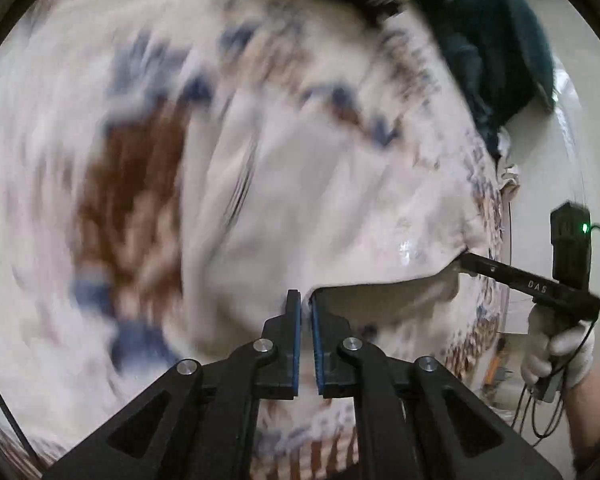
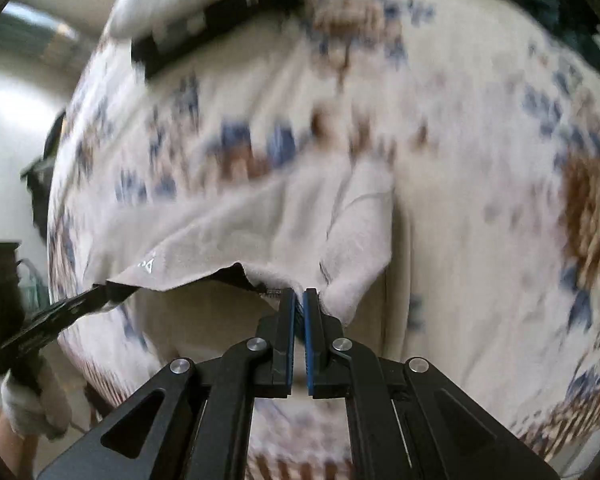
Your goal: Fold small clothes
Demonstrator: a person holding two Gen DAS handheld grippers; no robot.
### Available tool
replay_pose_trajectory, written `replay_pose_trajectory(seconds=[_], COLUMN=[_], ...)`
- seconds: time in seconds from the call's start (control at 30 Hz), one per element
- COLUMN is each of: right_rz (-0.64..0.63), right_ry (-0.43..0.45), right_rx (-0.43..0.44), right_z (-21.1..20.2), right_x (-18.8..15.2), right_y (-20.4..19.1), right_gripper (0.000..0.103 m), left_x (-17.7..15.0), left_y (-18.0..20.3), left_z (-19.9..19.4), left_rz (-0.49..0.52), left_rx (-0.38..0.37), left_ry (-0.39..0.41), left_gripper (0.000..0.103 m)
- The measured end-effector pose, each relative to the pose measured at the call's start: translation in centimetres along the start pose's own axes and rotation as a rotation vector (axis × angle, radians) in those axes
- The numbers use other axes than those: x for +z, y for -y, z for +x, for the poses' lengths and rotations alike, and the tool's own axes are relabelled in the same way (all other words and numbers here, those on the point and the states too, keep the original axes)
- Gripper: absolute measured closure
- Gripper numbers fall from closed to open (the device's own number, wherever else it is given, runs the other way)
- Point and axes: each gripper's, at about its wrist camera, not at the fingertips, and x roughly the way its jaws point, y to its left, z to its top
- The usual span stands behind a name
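Two hand-held grippers hold one small off-white garment [image 1: 340,200] stretched between them above a surface covered in a cream cloth printed with blue and brown motifs [image 1: 100,160]. The left hand-held gripper [image 1: 306,300], its blue-padded fingers nearly together, pinches the garment's lower hem at one end; in the right wrist view the right hand-held gripper [image 2: 300,298] is likewise almost closed on the hem, where the fabric bunches just beside its fingertips. Seen from the left wrist camera, the right hand-held gripper [image 1: 466,258] reaches in from the side to the far end of the hem, held by a white-gloved hand [image 1: 556,352] beneath a black module showing a green light [image 1: 585,227]. A dark teal garment [image 1: 496,52] lies at the far edge of the patterned cloth. Both views are blurred by motion, so finer detail of the fabric cannot be made out.
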Motion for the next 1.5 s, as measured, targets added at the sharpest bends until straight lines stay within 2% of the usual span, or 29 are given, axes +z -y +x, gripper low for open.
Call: replay_pose_trajectory(seconds=[0.07, 0.1, 0.13, 0.17, 0.2, 0.23, 0.3, 0.33, 0.5, 0.6, 0.67, 0.7, 0.73, 0.8, 0.87, 0.93, 1.0, 1.03, 1.07, 1.1, 1.13, 1.17, 1.23, 1.33, 1.43, 1.47, 1.5], right_rz=[-0.003, -0.005, -0.002, 0.004, 0.010, 0.021, 0.098, 0.139, 0.451, 0.556, 0.608, 0.620, 0.627, 0.615, 0.594, 0.579, 0.551, 0.557, 0.562, 0.554, 0.542, 0.522, 0.490, 0.465, 0.452, 0.447, 0.446], right_ry=[-0.051, -0.093, -0.117, -0.133, -0.132, -0.128, -0.112, -0.100, -0.033, -0.008, 0.030, 0.055, 0.079, 0.119, 0.123, 0.074, -0.011, -0.041, -0.069, -0.071, -0.052, -0.003, 0.068, 0.117, 0.080, 0.072, 0.064], right_rx=[-0.032, -0.019, -0.025, -0.035, -0.027, -0.021, 0.015, 0.040, 0.207, 0.271, 0.274, 0.266, 0.257, 0.250, 0.231, 0.183, 0.140, 0.145, 0.159, 0.158, 0.156, 0.154, 0.135, 0.170, 0.203, 0.210, 0.208], right_z=[1.2, 1.8, 1.9, 1.8, 1.6, 1.3, 0.2, -0.2, 0.0, 1.4, 1.9, 1.6, 1.3, 0.2, -0.3, 0.3, 1.8, 2.2, 2.3, 1.9, 1.3, 0.1, -1.8, -2.8, -1.1, -0.4, 0.5], right_x=[-1.5, -2.2, -2.7, -3.3, -3.6, -3.9, -4.3, -4.2, -2.7, -1.8, -1.6, -1.4, -1.5, -1.5, -1.7, -2.0, -1.7, -1.8, -1.8, -1.6, -1.3, -1.1, -0.4, 1.3, 4.0, 4.9, 5.8], right_y=[0.9, 1.5, 1.8, 2.3, 2.7, 3.1, 4.4, 5.1, 9.1, 9.9, 10.1, 9.9, 9.7, 9.3, 9.1, 9.5, 10.0, 10.4, 10.7, 10.8, 10.8, 10.7, 10.4, 10.1, 9.4, 9.1, 8.8], right_gripper=[0.097, 0.094, 0.087, 0.084, 0.084, 0.079, 0.065, 0.062, 0.062, 0.062, 0.064, 0.085, 0.095, 0.097, 0.097, 0.097, 0.097, 0.093, 0.089, 0.075, 0.058, 0.055, 0.051, 0.045, 0.045, 0.045, 0.045], left_x=[-1.3, -1.8, -2.2, -2.4, -2.4, -1.9, -0.7, 0.4, 5.7, 8.1, 8.2, 8.1, 7.7, 6.7, 5.8, 5.1, 5.1, 5.3, 5.6, 5.9, 6.3, 6.9, 7.9, 10.0, 11.3, 11.3, 11.3], left_y=[-1.9, -2.4, -2.9, -3.2, -3.5, -3.7, -4.1, -4.1, -3.4, -2.8, -2.7, -2.5, -2.2, -2.3, -3.2, -5.0, -6.0, -6.0, -5.9, -5.6, -5.3, -5.0, -4.6, -4.3, -3.7, -3.6, -3.5], left_z=[0.3, 0.0, -0.6, -1.2, -2.0, -2.5, -3.2, -3.5, -2.3, -0.8, -0.6, -0.8, -1.3, -2.2, -2.2, -1.2, -0.8, -0.9, -1.3, -1.9, -2.5, -3.0, -3.2, -1.7, 0.2, 0.3, 0.6], left_rz=[-0.091, -0.119, -0.139, -0.154, -0.174, -0.197, -0.234, -0.250, -0.236, -0.206, -0.200, -0.191, -0.174, -0.159, -0.167, -0.202, -0.230, -0.238, -0.235, -0.223, -0.211, -0.204, -0.202, -0.204, -0.167, -0.154, -0.139], left_rx=[0.001, -0.022, -0.029, -0.029, -0.039, -0.049, -0.067, -0.066, -0.029, 0.005, 0.012, 0.006, 0.026, 0.056, 0.080, 0.107, 0.039, 0.010, 0.003, -0.012, -0.025, -0.020, -0.038, -0.034, 0.010, 0.023, 0.035], left_ry=[-0.043, -0.043, -0.034, -0.020, -0.002, 0.017, 0.055, 0.081, 0.154, 0.156, 0.185, 0.202, 0.228, 0.246, 0.225, 0.171, 0.118, 0.101, 0.099, 0.108, 0.127, 0.149, 0.171, 0.157, 0.147, 0.157, 0.158], left_gripper=[0.091, 0.087, 0.072, 0.055, 0.048, 0.047, 0.047, 0.047, 0.047, 0.049, 0.100, 0.100, 0.100, 0.100, 0.100, 0.100, 0.095, 0.095, 0.086, 0.082, 0.071, 0.059, 0.055, 0.055, 0.060, 0.083, 0.092])
